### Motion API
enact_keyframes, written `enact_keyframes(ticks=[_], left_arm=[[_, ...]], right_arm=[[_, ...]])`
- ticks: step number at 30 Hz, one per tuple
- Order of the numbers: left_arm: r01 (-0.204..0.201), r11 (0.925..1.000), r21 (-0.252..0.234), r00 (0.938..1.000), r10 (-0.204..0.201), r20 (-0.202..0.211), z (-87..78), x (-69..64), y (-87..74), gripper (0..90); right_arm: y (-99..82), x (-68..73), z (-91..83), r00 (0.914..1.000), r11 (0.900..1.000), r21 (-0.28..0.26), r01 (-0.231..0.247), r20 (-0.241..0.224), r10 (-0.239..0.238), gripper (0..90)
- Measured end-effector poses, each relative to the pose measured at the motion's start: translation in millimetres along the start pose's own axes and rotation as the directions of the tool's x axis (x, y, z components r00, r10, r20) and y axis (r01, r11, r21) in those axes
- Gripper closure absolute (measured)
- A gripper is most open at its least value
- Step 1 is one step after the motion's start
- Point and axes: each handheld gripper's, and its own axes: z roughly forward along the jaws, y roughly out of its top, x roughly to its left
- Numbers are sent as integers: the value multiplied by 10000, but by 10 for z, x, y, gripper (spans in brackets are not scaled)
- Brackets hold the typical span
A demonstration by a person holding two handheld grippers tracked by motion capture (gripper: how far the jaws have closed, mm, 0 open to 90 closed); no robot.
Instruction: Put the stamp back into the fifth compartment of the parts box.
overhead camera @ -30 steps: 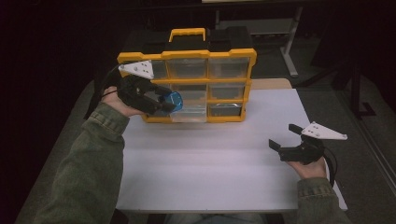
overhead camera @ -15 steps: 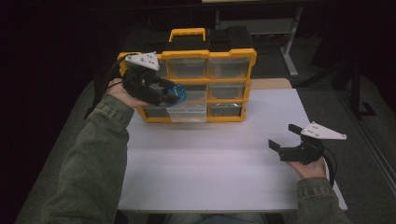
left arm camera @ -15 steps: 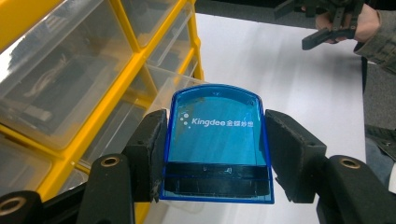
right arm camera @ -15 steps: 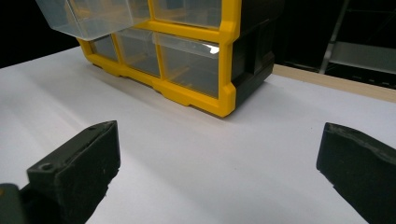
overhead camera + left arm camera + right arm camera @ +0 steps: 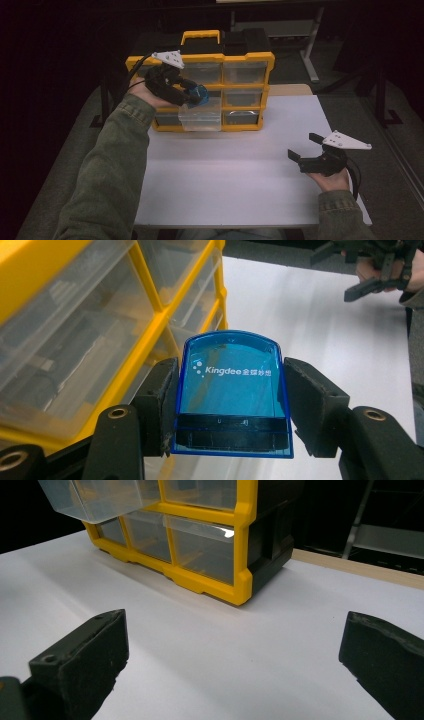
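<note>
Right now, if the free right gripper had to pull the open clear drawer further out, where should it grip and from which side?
Probably the front lip of the clear drawer, approached from the person's side. It juts out from the yellow organizer, so that wall is exposed. The right gripper is open; the left gripper, holding the blue stamp, hangs above the drawer.

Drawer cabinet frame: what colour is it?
Yellow frame, clear drawers; the high view shows it best.

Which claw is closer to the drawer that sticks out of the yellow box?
The left claw. It holds a blue stamp just above the pulled-out clear drawer. The right claw is open, far off over the white table.
</note>
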Motion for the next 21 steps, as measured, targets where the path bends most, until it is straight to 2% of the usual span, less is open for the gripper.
enact_keyframes(ticks=[7, 9, 16, 20, 21], left_arm=[[-207, 9997, 111, 9993, 210, -322, 96, 39, 31, 417], [-165, 9998, 148, 9989, 171, -432, 132, 74, 41, 417], [160, 9998, 99, 9992, -156, -378, 214, 133, 34, 415], [173, 9993, 319, 9988, -158, -458, 258, 139, 36, 414], [187, 9982, 566, 9987, -159, -494, 302, 143, 24, 414]], right_arm=[[-1, 4, 0, 10000, 10000, 14, 26, -4, -26, 0], [-1, 3, -2, 10000, 10000, -2, 1, 8, -1, 0], [-3, 10, 6, 10000, 10000, 66, -6, -7, 6, 0], [-2, 11, 5, 10000, 10000, 50, 23, -13, -23, 0], [-2, 10, 5, 10000, 10000, 41, 22, -16, -22, 0]])
